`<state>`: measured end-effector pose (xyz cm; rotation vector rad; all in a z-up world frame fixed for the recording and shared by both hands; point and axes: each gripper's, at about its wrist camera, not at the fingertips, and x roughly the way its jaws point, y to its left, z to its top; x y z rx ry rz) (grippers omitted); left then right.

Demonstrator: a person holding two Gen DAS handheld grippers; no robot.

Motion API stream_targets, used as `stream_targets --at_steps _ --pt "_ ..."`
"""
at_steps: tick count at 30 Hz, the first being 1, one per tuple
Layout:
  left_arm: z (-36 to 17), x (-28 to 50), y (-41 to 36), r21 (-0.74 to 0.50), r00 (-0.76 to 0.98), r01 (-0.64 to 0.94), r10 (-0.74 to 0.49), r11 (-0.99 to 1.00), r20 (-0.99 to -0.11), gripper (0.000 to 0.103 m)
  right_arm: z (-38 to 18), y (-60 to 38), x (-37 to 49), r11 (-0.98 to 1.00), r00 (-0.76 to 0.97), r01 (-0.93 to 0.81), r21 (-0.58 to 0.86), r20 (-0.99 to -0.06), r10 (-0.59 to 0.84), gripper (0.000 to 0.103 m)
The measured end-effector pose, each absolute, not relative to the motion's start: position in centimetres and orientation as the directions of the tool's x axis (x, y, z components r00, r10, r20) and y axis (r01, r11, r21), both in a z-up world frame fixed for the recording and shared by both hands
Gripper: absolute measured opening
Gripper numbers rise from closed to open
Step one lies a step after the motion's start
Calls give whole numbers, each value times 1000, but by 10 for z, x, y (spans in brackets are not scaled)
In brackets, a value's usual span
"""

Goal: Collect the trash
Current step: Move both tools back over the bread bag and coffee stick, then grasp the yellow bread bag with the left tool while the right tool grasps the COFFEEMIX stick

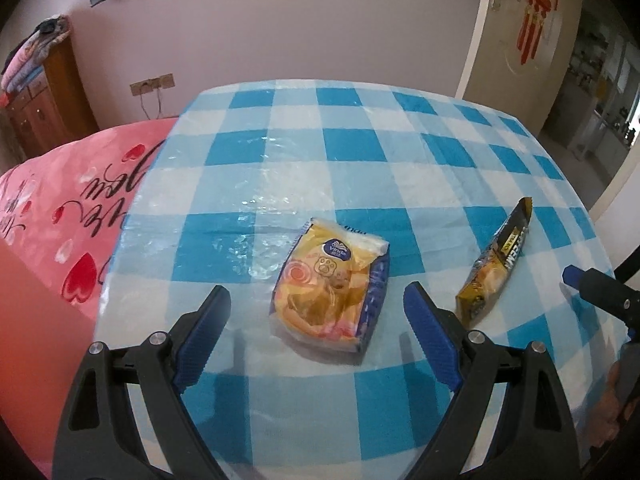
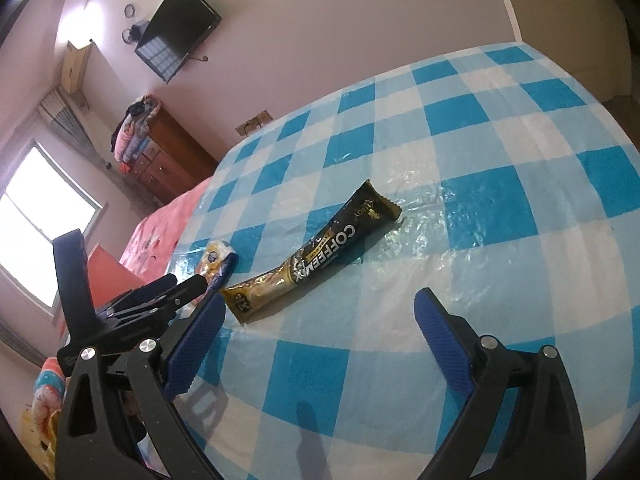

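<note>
A yellow tissue pack (image 1: 332,288) lies on the blue-and-white checked tablecloth (image 1: 360,152), just ahead of my left gripper (image 1: 318,300), which is open and empty, its jaws wide to either side of the pack. A black-and-gold coffee-mix sachet (image 1: 496,264) lies to its right. In the right wrist view the sachet (image 2: 316,256) lies ahead and left of my right gripper (image 2: 320,308), which is open and empty. The tissue pack (image 2: 218,260) shows further left, behind the left gripper (image 2: 180,284). One finger of the right gripper (image 1: 596,288) shows at the left wrist view's right edge.
A bed with a pink heart-print cover (image 1: 60,208) stands against the table's left side. A wooden dresser (image 2: 168,160) with folded bedding stands by the far wall. A wall TV (image 2: 176,28) hangs above. An open white door (image 1: 516,24) is at the far right.
</note>
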<state>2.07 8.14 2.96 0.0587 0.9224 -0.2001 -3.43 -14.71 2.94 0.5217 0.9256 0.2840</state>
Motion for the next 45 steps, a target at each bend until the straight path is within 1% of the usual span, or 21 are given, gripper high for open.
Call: stream_targets --at_steps 10,17,19,22,24,28,30,36,43,44,45 --pt "19 33 82 -56 572 214 -171 975 -802 89 27 -136 -15 871 549 -33 490 -719 426 94" --pt "17 36 81 -54 574 218 -172 975 -800 87 29 -127 -2 883 544 -60 466 -727 420 94" --pt "17 36 80 -50 577 220 -171 974 -798 87 29 -125 1 883 542 -63 464 -727 421 84" --pt "17 36 80 -46 583 223 -171 974 -794 86 24 -124 5 877 530 -55 477 -730 430 83" --pt "17 35 78 -32 591 225 -163 974 -790 82 24 -124 7 878 537 -53 475 -728 426 82" --pt "16 34 75 -5 607 232 -149 973 -781 78 24 -122 11 882 539 -53 469 -730 420 81" --pt "16 33 75 -1 616 225 -143 974 -775 73 25 -119 15 886 538 -58 461 -733 417 81" --pt "18 33 80 -17 626 208 -146 978 -766 61 25 -106 30 912 529 -97 398 -756 386 81" --pt "19 33 87 -56 633 173 -155 983 -759 54 24 -90 44 938 531 -135 319 -776 340 81" --pt "19 33 88 -61 633 171 -157 983 -758 53 24 -87 46 943 532 -138 303 -780 329 80" --pt "19 33 89 -65 634 168 -158 984 -757 53 24 -85 47 950 536 -139 279 -785 310 76"
